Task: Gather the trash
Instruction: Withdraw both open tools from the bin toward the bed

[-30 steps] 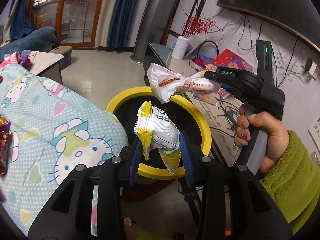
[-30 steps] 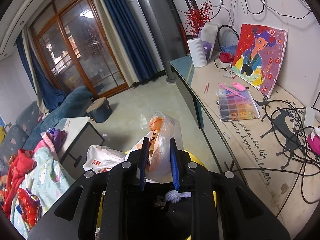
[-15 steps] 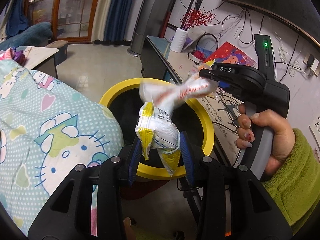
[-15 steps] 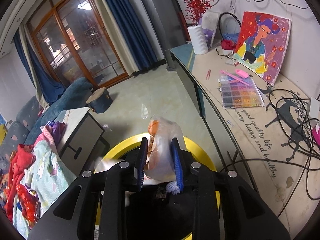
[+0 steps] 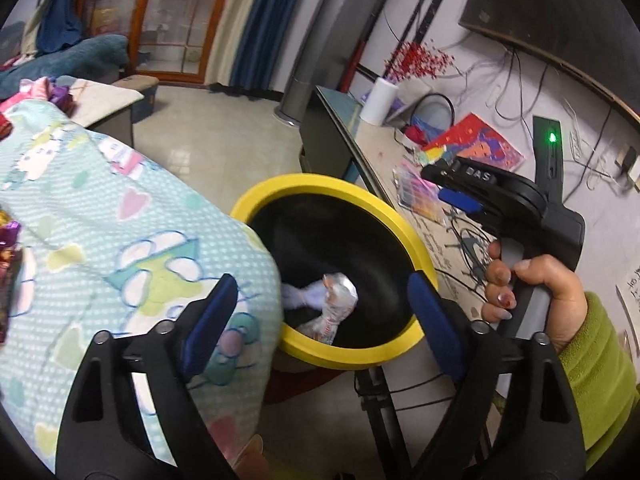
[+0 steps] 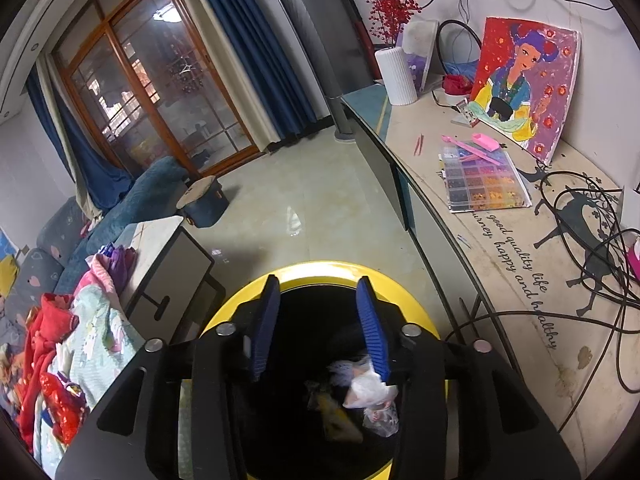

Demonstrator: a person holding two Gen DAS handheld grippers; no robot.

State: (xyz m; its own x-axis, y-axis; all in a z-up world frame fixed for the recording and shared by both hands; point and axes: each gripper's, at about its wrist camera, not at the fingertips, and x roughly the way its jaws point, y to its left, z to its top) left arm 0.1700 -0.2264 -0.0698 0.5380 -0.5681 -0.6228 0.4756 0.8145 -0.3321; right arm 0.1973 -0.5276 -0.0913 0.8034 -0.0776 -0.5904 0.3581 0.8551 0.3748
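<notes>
Trash (image 5: 334,304) lies at the bottom of the yellow-rimmed bin (image 5: 416,240), a heap of crumpled wrappers and plastic bags on the black liner. The left gripper (image 5: 320,312) hangs above the near side of the bin, its jaws spread wide and opening, nothing between the blue pads. The right gripper (image 6: 320,328) is above the bin too, pointing down into it; its jaws stand partly apart and are opening, also with nothing between them. A hand (image 5: 536,292) in a green sleeve holds the right gripper's handle, just right of the bin in the left wrist view. Left of the bin, touching its rim, lies a pale green cartoon-print blanket (image 5: 100,220). Right of the bin runs a long low counter (image 6: 520,248) against the wall, carrying a bead box (image 6: 484,180), a colourful painting (image 6: 528,88), a white roll (image 6: 396,76) and tangled black cables (image 6: 592,240). Beyond the bin stretches a glossy pale tiled floor (image 6: 300,200), reaching blue curtains (image 6: 244,40) and a wood-framed glass door (image 6: 152,92). A blue sofa (image 6: 132,200) stands far left of the bin.
</notes>
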